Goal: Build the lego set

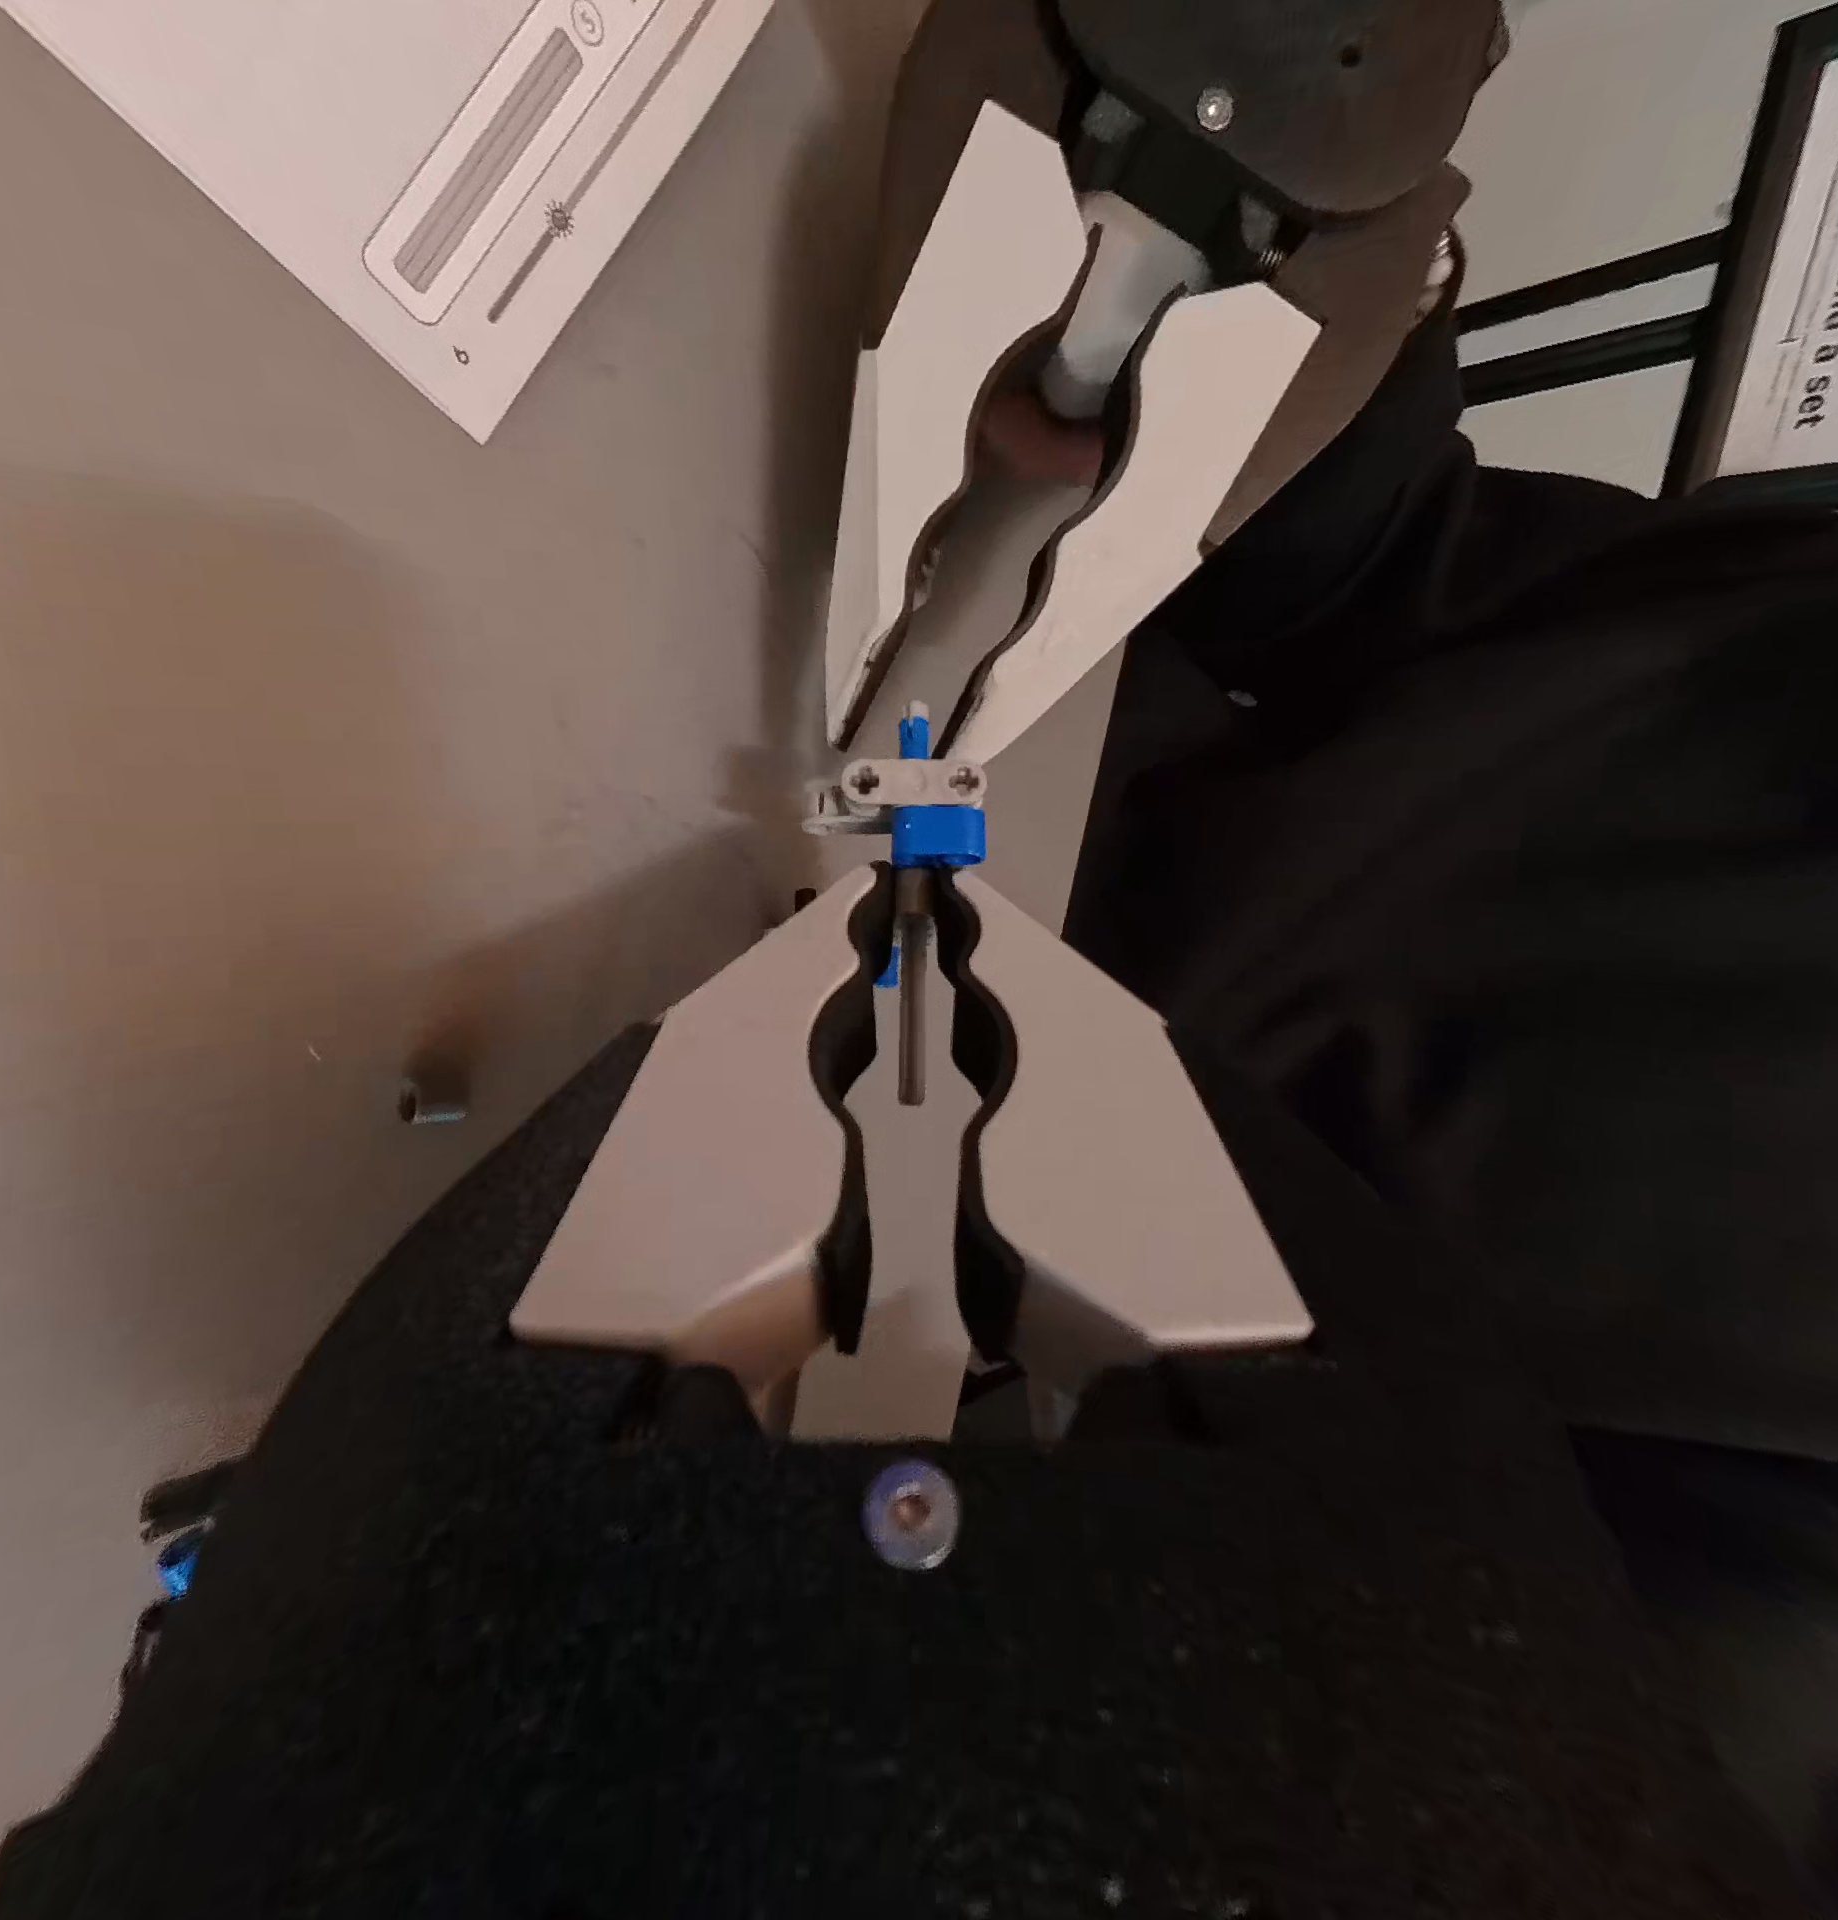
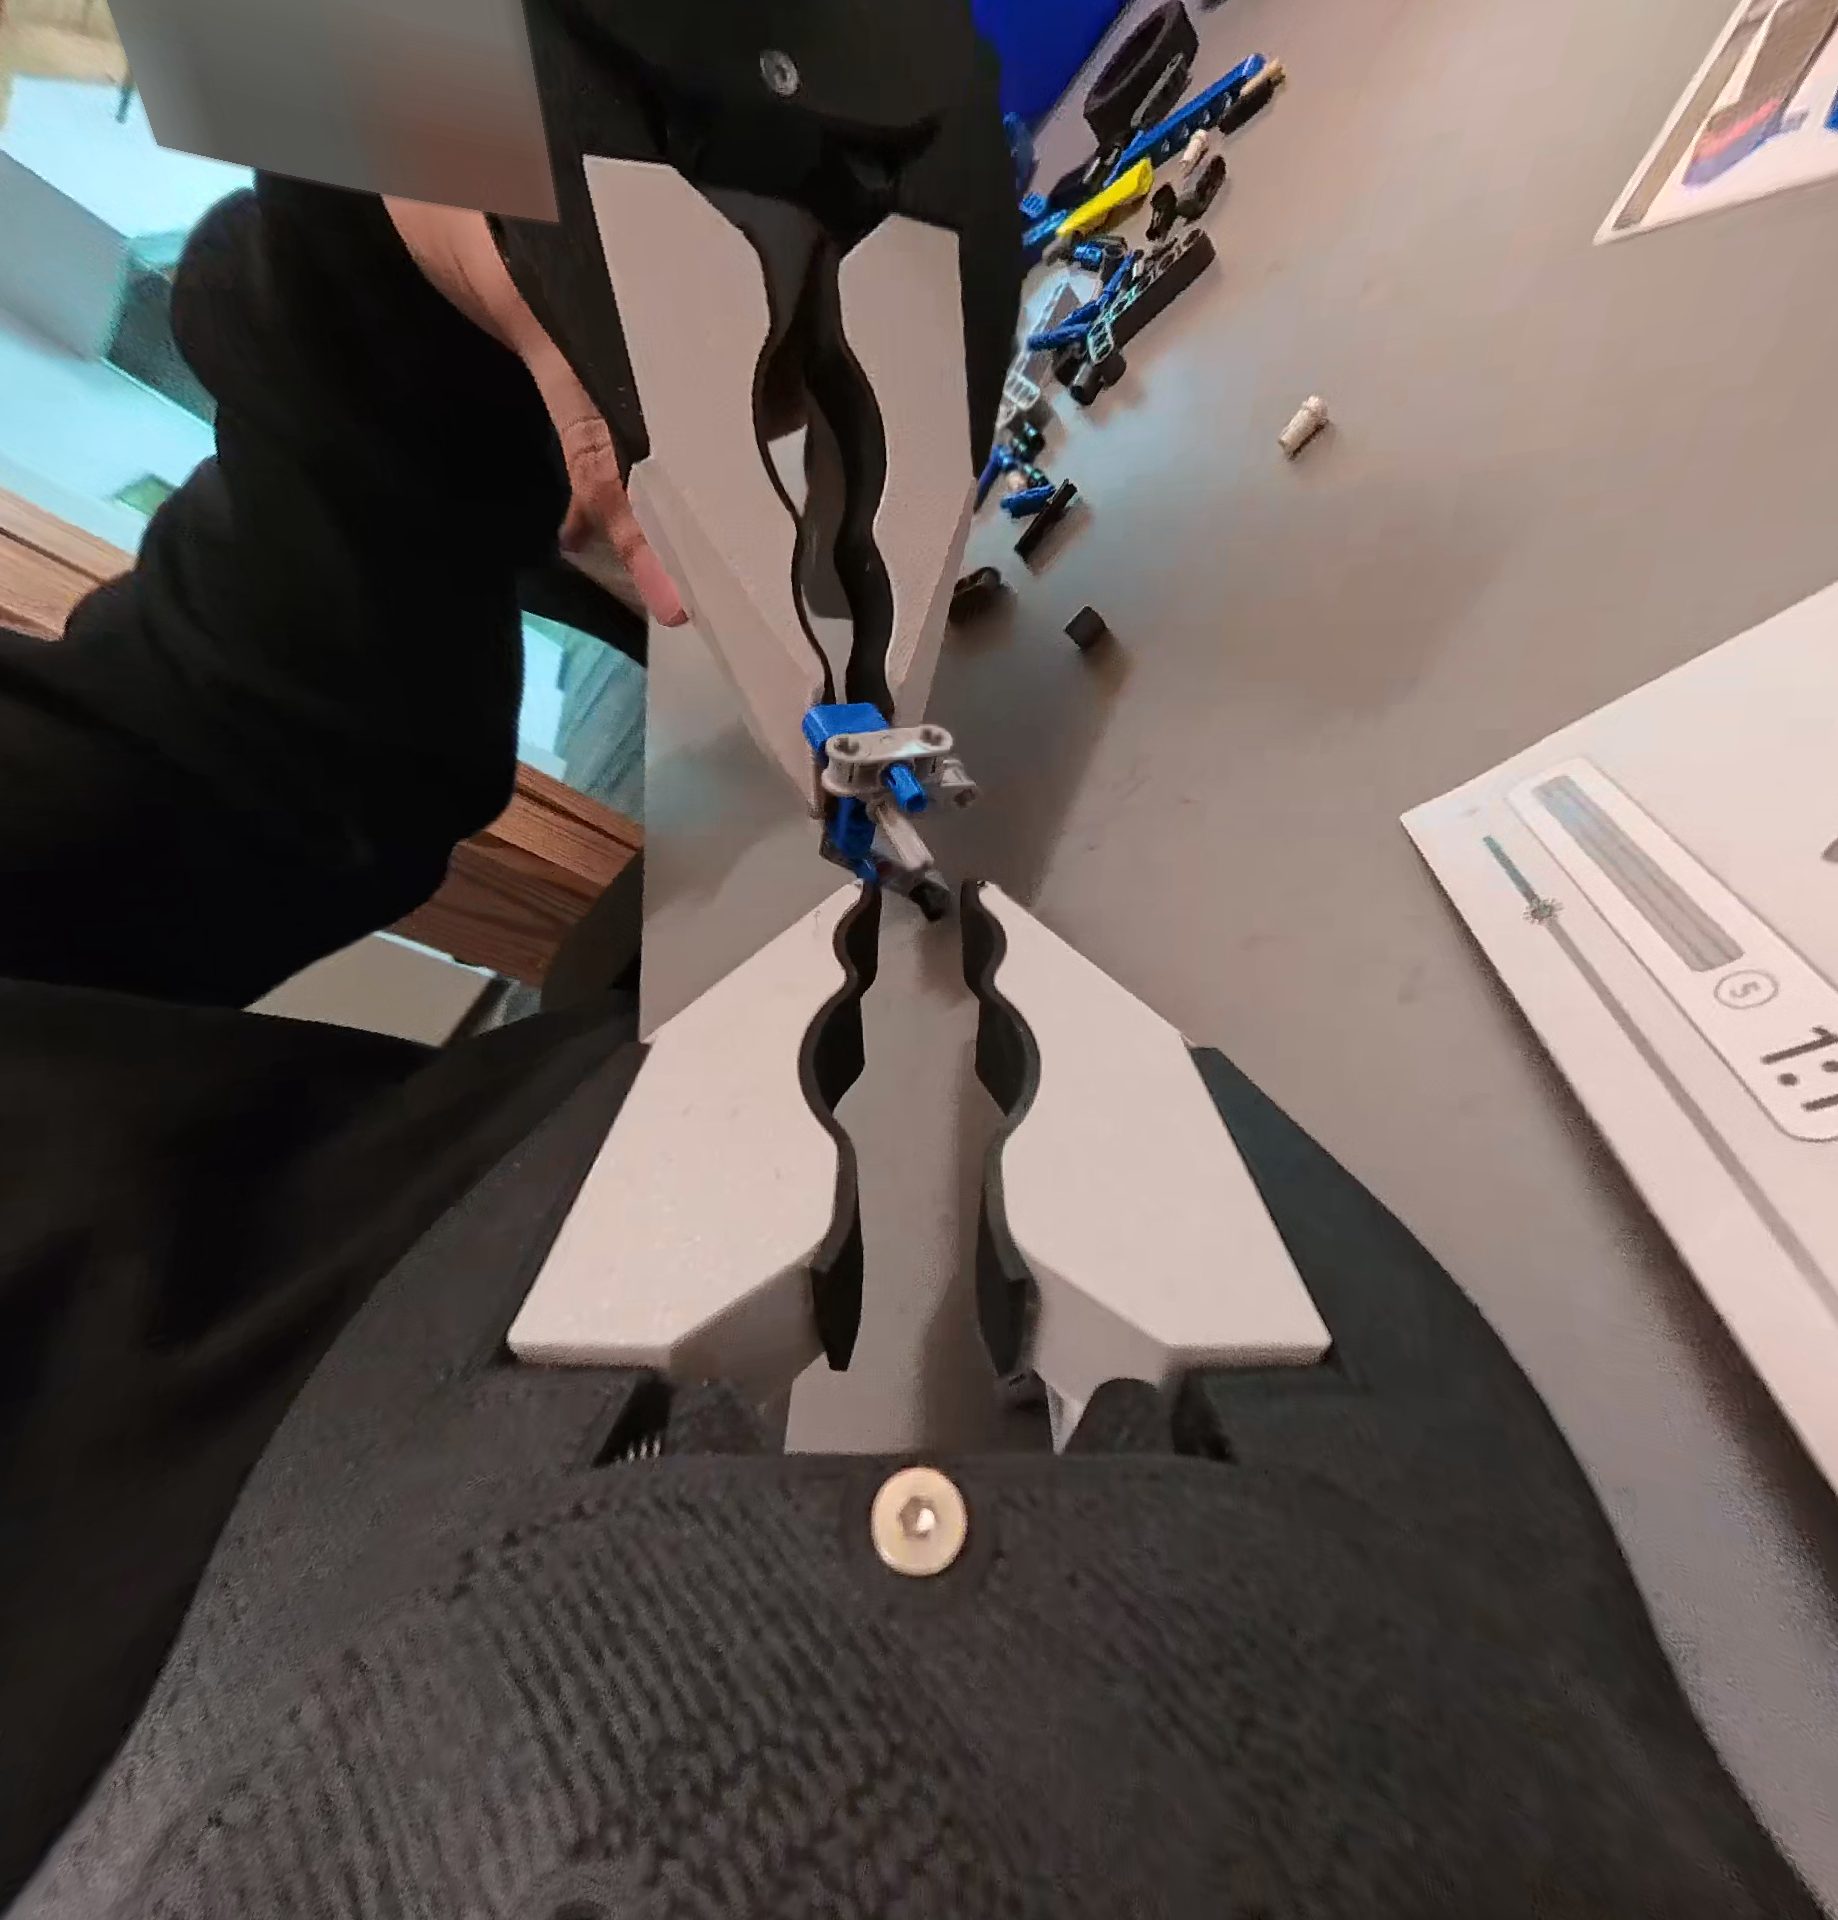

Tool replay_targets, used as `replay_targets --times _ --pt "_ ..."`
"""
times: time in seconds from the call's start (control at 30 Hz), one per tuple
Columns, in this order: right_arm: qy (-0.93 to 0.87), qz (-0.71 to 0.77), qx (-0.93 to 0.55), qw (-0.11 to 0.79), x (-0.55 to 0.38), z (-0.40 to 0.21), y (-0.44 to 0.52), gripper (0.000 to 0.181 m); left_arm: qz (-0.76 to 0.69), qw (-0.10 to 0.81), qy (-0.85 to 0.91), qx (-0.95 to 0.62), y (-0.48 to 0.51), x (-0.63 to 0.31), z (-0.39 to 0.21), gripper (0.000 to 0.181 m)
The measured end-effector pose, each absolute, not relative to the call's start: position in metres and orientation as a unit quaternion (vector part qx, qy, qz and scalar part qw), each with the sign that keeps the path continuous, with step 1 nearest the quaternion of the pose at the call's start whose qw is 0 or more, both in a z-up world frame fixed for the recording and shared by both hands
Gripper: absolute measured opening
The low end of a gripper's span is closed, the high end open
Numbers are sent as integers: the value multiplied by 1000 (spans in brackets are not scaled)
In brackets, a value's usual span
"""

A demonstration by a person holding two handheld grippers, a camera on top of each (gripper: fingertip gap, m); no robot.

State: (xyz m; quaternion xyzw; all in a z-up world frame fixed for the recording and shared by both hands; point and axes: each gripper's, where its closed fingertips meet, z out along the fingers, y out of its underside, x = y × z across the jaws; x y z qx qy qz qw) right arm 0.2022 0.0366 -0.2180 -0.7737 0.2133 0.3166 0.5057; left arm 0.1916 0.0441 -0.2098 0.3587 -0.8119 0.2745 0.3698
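Observation:
A small lego assembly (image 1: 920,810) of a blue connector, a grey two-hole beam and a grey axle (image 1: 910,1018) is held in the air. My left gripper (image 1: 910,888) is shut on it, with the axle running back between its fingers. In the right wrist view the assembly (image 2: 879,774) hangs from the left gripper's tips (image 2: 853,707). My right gripper (image 2: 921,896) faces it tip to tip, jaws a little apart around the dark end of a pin (image 2: 930,896). It does not clamp the pin. The right gripper (image 1: 899,727) also shows in the left wrist view.
A pile of loose blue, black and yellow lego parts (image 2: 1112,270) lies on the grey table (image 2: 1258,727) at the back. An instruction sheet (image 2: 1673,987) lies to the right, and shows in the left wrist view (image 1: 395,177). A small white pin (image 2: 1304,424) lies alone. A person's black sleeve (image 2: 271,727) fills the left.

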Motion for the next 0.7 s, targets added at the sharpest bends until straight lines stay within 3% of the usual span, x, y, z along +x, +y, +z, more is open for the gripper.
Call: replay_targets --times 0.33,0.7 --pt "205 333 -783 483 194 -224 34 17 201 370 -836 352 42 179 -216 4" --pt "198 337 -783 485 192 -222 35 24 244 331 -836 364 45 190 -211 4"
